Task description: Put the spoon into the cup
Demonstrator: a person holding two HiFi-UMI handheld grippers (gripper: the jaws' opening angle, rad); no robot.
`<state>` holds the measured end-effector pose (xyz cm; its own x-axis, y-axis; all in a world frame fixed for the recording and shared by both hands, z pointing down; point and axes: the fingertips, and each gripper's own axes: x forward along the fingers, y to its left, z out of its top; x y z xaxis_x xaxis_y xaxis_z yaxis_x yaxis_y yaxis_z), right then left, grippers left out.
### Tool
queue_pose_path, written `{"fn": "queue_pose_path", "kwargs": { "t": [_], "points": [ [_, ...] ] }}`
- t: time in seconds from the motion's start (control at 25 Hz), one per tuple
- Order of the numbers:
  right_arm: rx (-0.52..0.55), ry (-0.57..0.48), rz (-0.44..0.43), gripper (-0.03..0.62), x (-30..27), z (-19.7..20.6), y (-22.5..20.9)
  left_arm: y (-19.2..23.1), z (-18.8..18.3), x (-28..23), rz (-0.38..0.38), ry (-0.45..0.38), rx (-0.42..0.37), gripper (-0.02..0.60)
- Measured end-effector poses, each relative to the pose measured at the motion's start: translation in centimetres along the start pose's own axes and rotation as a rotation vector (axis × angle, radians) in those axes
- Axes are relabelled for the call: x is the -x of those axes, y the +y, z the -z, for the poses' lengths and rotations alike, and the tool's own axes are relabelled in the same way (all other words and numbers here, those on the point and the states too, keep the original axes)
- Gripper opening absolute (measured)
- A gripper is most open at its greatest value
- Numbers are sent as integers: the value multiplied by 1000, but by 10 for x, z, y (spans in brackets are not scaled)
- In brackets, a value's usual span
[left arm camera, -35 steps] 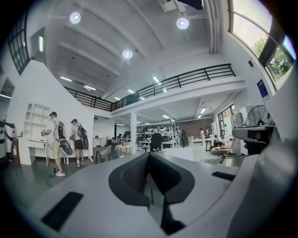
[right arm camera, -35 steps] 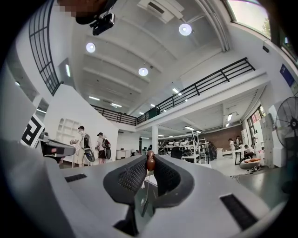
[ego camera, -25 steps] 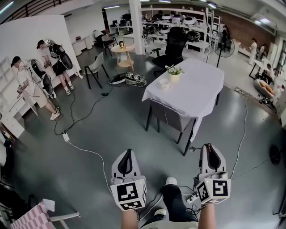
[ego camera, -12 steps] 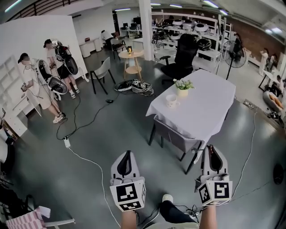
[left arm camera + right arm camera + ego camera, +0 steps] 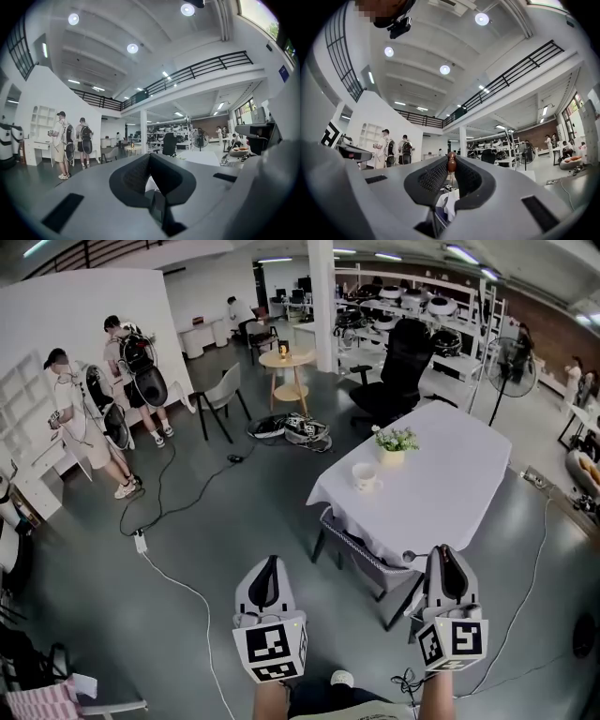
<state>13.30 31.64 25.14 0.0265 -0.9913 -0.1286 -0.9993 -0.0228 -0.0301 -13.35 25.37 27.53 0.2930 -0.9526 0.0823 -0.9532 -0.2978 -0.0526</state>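
Note:
A white cup (image 5: 365, 476) stands on the table with the white cloth (image 5: 441, 484), near its left edge, and a small potted plant (image 5: 395, 441) stands behind it. My right gripper (image 5: 442, 551) is held level short of the table's near corner, shut on the spoon. The spoon's brown handle end (image 5: 451, 162) sticks up between the pads, and its metal bowl (image 5: 409, 557) shows at the gripper's left side. My left gripper (image 5: 270, 562) hangs over the bare floor left of the table, shut with nothing in it (image 5: 149, 155).
A grey chair (image 5: 361, 542) is tucked under the table's near side. A white cable (image 5: 178, 577) runs across the floor at the left. Two people (image 5: 75, 418) stand by the white wall. A black office chair (image 5: 401, 362) and a round wooden table (image 5: 286, 360) stand behind.
The table, cup and plant have come nearer and lower in the head view as both grippers moved forward together. Their pose and grip look unchanged.

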Motion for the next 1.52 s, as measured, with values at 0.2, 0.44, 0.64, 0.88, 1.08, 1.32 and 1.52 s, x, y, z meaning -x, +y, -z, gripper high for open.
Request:
{"fn": "queue_pose_path", "kwargs": {
  "t": [0.2, 0.44, 0.64, 0.88, 1.08, 1.32, 1.52],
  "points": [
    [-18, 14, -12, 55, -53, 12, -18, 0, 1, -55, -22, 18, 1, 14],
    [-24, 37, -8, 55, -116, 29, -19, 16, 5, -118, -17, 32, 10, 14],
    [-15, 38, 10, 55, -236, 61, -31, 37, 14, -245, 10, 28, 15, 14],
    [-21, 41, 38, 57, -379, 86, -35, 70, 10, -396, 50, 30, 11, 14],
    [-36, 50, 65, 55, -492, 99, -39, 93, -7, -515, 101, 32, -7, 14],
    [-45, 63, 98, 55, -591, 119, -42, 114, -9, -622, 159, 39, -16, 14],
    [-37, 90, 124, 55, -637, 138, -47, 118, 5, -678, 192, 63, -9, 14]
  ]
}}
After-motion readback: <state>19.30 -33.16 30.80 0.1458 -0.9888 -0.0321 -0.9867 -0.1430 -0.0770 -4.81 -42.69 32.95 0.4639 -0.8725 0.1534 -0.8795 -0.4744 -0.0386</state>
